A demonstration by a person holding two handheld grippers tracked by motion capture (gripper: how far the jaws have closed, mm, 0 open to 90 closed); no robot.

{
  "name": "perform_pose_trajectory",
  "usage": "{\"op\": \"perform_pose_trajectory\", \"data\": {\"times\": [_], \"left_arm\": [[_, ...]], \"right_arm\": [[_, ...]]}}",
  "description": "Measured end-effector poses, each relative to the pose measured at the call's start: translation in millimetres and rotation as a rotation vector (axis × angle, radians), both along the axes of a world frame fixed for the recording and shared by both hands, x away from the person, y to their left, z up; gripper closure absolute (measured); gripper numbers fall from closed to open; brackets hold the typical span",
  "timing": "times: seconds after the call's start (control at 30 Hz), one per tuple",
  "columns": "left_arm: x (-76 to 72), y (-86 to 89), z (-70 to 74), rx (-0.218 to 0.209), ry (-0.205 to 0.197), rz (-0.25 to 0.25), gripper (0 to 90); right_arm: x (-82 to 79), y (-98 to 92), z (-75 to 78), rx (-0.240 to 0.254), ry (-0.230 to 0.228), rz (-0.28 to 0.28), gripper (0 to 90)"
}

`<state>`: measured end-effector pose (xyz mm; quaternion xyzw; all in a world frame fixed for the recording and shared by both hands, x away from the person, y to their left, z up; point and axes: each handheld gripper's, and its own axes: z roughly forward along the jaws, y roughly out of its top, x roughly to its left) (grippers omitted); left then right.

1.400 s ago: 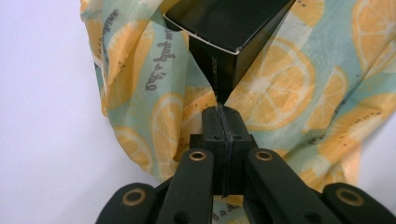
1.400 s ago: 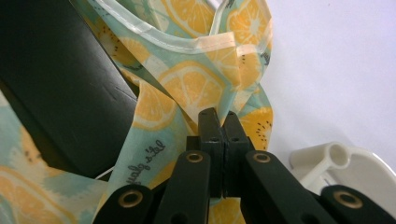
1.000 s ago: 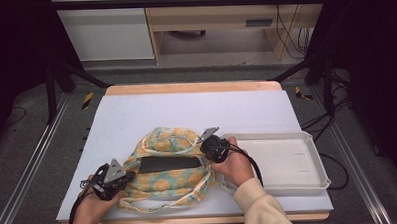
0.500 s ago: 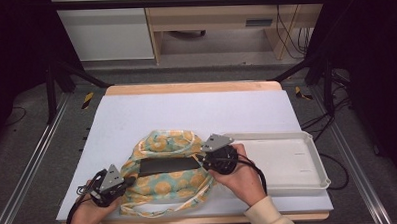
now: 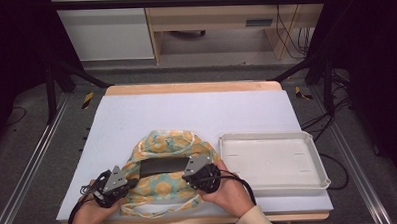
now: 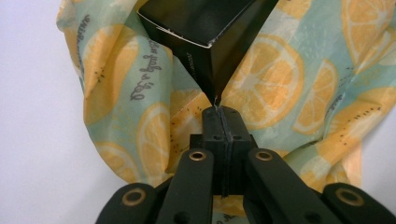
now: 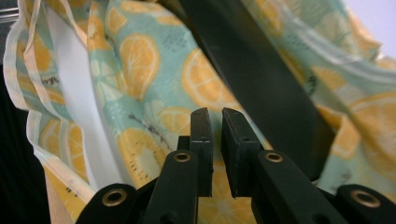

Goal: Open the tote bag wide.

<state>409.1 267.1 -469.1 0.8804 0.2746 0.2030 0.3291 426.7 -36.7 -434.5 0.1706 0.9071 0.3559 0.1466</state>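
Tabletop (image 5: 136,114), pale lavender with a light wooden edge, carries everything here. On its right side sits a shallow white plastic tray (image 5: 316,174), rectangular, just beside the cloth. Near the front edge, left of the tray, lies a crumpled fabric bag (image 5: 161,186) printed with orange slices on pale green, its cream cords trailing toward the person. A flat black rectangular box (image 5: 163,166) lies across the top of the bag; in the left gripper view one corner of the box (image 6: 205,28) points down at the jaws.

Left gripper (image 5: 131,183) rests at the bag's left edge with its jaws pressed fully together just under that corner; what they pinch, if anything, I cannot tell. Right gripper (image 5: 188,173) sits at the box's right end. Its jaws have just been closing and stand a narrow slit apart (image 7: 216,140), with nothing clearly caught between them, the black box (image 7: 261,88) running just beside them.
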Motion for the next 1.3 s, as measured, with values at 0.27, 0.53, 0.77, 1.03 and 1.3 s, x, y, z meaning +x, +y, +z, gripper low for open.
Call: {"op": "perform_pose_trajectory", "data": {"times": [0.27, 0.53, 0.77, 1.03, 1.3], "left_arm": [[0.1, -2.0, -1.8, 0.021, 0.012, -0.012, 90.0], [-0.9, -2.0, -0.7, 0.019, 0.002, -0.019, 90.0], [-1.8, -2.7, 1.2, 0.019, -0.012, -0.024, 90.0], [-1.3, -2.4, 1.7, 0.014, -0.02, -0.021, 90.0], [-0.7, -2.9, 2.0, 0.013, -0.02, -0.024, 90.0]], "right_arm": [[1.1, 4.5, -14.0, -0.054, 0.038, -0.003, 83.9], [0.9, 7.9, -16.1, -0.036, 0.048, 0.005, 82.6], [5.1, -1.7, 2.9, 0.046, -0.035, -0.02, 67.1], [11.5, -5.6, 2.0, 0.031, -0.053, -0.019, 64.3], [11.0, -10.7, 3.7, 0.024, -0.066, -0.001, 88.0]]}}
